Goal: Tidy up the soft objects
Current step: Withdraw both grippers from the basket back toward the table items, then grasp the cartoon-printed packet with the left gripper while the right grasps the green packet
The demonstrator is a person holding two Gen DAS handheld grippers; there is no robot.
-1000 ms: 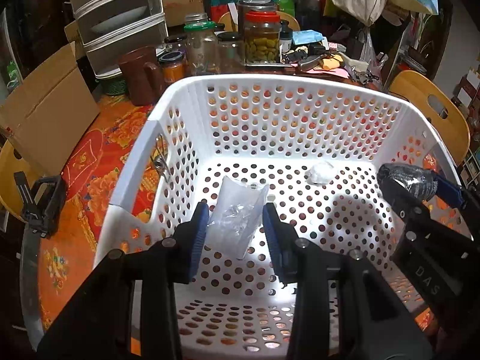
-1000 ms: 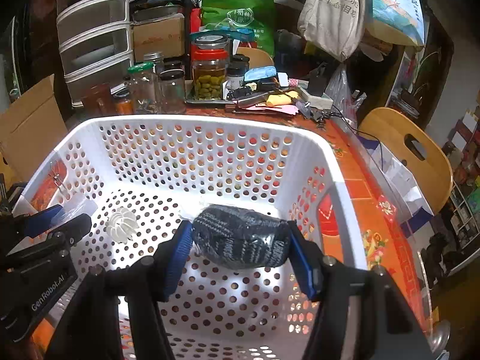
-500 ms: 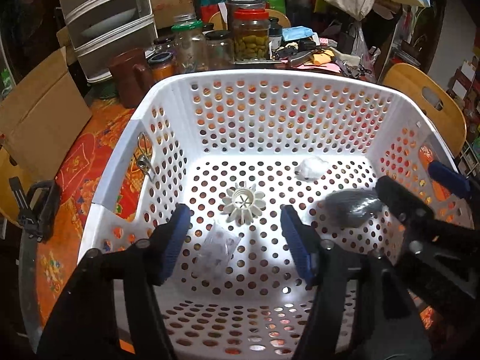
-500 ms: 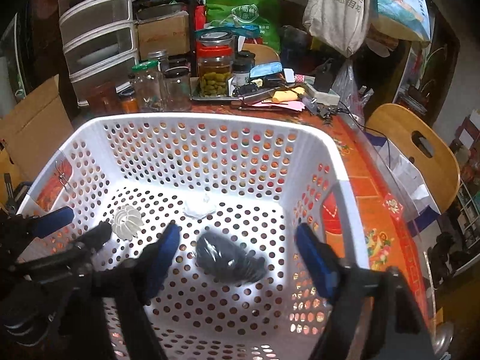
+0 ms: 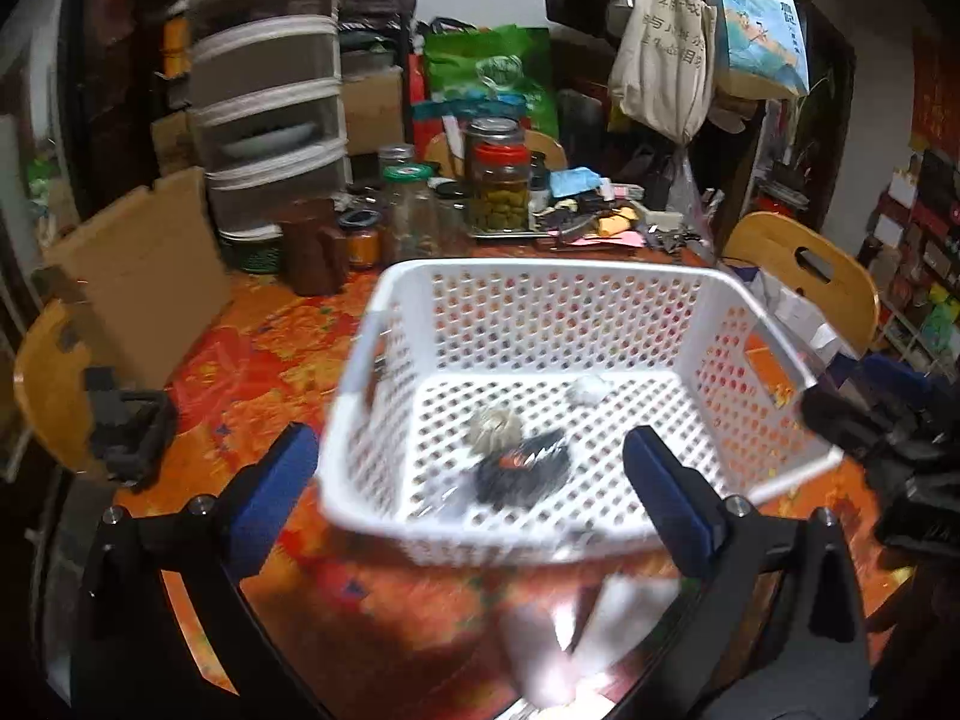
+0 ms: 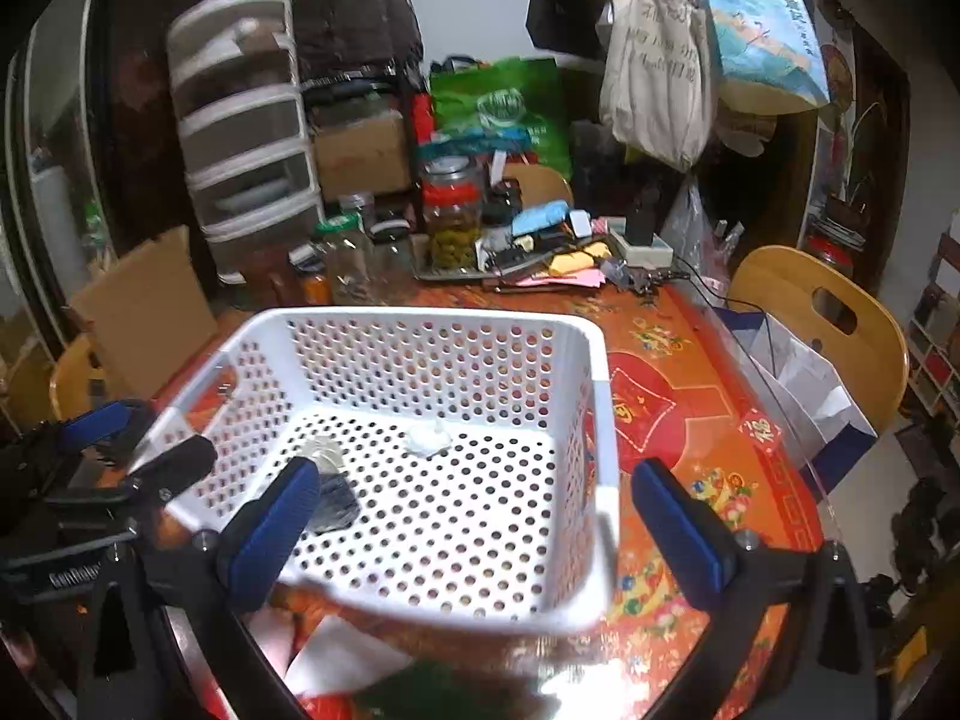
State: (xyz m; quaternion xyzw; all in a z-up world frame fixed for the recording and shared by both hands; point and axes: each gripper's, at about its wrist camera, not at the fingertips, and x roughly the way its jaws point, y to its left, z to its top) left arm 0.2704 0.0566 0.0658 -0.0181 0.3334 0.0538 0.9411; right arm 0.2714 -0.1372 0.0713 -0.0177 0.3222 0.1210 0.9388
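Note:
A white perforated basket (image 5: 774, 333) (image 6: 600, 420) stands on the red-orange tablecloth. Inside lie a dark soft bundle (image 5: 522, 471) (image 6: 336, 507), a pale ribbed round object (image 5: 495, 425) (image 6: 324, 453), a white crumpled wad (image 5: 588, 389) (image 6: 427, 439) and a blurred clear plastic bag (image 5: 441, 495). My left gripper (image 5: 471, 495) is open and empty, back from the basket's near rim. My right gripper (image 6: 480, 525) is open and empty above the near rim. Each gripper shows at the edge of the other's view.
Glass jars (image 5: 501, 192), a brown mug (image 5: 315, 255), cardboard (image 5: 144, 264) and clutter crowd the far table. Wooden chairs (image 6: 822, 324) stand right and left. White and green items (image 6: 372, 678) lie at the near table edge. A black clamp (image 5: 126, 426) sits at left.
Both grippers have opened, dropping the plastic bag and the dark bundle into the basket, and have pulled back and up out of it.

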